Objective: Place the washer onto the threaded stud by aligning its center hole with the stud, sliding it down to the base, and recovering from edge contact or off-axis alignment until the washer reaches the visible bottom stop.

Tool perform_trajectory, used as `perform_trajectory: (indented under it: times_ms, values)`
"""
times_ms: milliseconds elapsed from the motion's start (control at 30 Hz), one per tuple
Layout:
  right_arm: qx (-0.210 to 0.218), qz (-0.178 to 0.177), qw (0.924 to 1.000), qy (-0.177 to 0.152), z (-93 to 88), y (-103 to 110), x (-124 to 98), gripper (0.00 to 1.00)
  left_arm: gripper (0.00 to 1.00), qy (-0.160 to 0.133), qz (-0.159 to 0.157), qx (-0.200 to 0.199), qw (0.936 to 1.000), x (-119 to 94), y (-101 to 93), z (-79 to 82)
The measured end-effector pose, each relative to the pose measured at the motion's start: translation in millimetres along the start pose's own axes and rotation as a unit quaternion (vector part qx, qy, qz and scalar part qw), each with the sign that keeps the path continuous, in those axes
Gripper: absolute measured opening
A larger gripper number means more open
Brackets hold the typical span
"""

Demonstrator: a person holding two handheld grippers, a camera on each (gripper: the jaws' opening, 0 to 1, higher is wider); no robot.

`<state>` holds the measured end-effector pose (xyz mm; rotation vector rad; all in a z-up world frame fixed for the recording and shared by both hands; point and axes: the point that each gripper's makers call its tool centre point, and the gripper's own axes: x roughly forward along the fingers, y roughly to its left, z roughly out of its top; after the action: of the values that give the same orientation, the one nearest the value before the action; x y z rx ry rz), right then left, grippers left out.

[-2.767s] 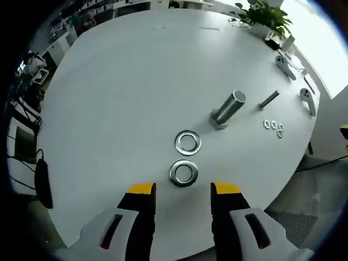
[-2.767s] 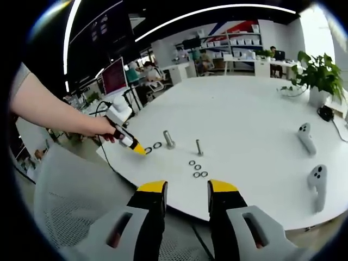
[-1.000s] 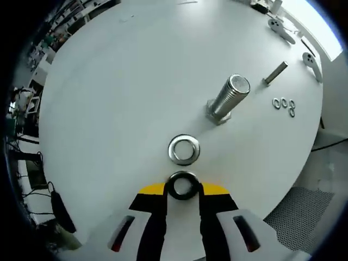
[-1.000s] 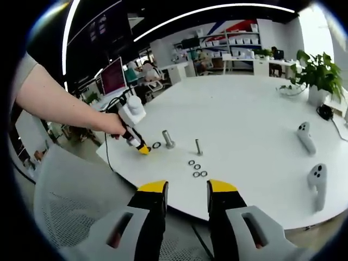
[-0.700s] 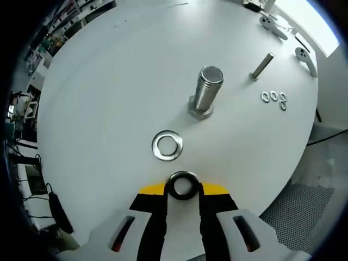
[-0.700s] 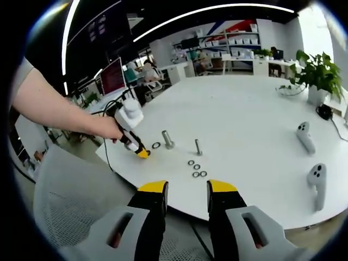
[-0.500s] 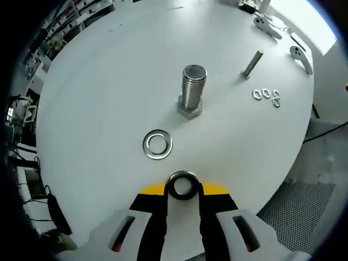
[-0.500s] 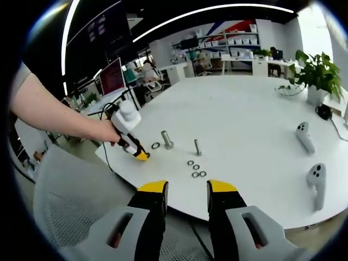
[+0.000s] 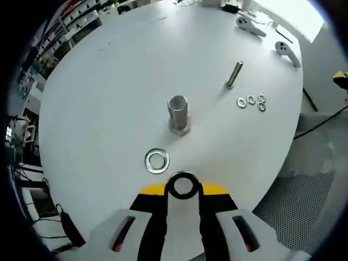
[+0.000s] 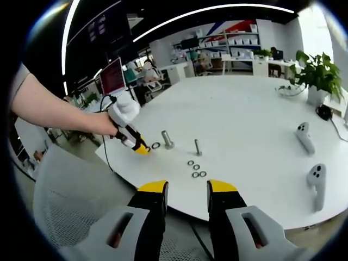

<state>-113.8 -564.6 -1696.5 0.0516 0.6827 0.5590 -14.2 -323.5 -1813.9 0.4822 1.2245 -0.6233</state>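
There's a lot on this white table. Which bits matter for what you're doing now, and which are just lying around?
In use: left gripper, the washer it holds, big threaded stud.

Lying about: spare washer, thin bolt, three small rings, two white controllers, potted plant.

A washer [image 9: 182,185] pinched between the left gripper [image 9: 182,188] jaws hides its lower rim behind them. In the right gripper view, the stud [image 10: 168,139] is too small to show its threads.

Steel washer [image 9: 182,185] short of upright stud [image 9: 178,113]
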Motion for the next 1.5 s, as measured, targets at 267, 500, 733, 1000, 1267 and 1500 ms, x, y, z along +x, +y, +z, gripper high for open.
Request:
perform_trajectory:
  times_ms: [267,500,733,1000,1267,1500]
  values:
    - [0.000,0.001,1.0000,-0.001,0.2,0,0,0.31,0.19,-0.031,0.005,0.025,0.9992,-20,5.4,37.0]
    - [0.002,0.001,1.0000,-0.005,1.3,0,0,0.31,0.19,-0.047,0.005,0.032,0.9983,-30,5.0,62.5]
    - [0.005,0.001,1.0000,-0.008,2.1,-1,0,0.31,0.19,-0.036,0.000,0.041,0.9985,-22,2.2,71.9]
    - [0.006,0.000,0.9999,-0.010,2.5,-1,-1,0.31,0.19,-0.022,0.002,0.058,0.9981,-14,-2.1,74.8]
    - [0.009,-0.001,0.9999,-0.012,3.2,-2,-1,0.31,0.19,-0.014,0.002,0.058,0.9982,-11,-5.6,77.8]
    - [0.011,-0.002,0.9998,-0.014,3.7,-3,-1,0.31,0.19,0.001,0.003,0.070,0.9975,-5,-11.8,75.0]
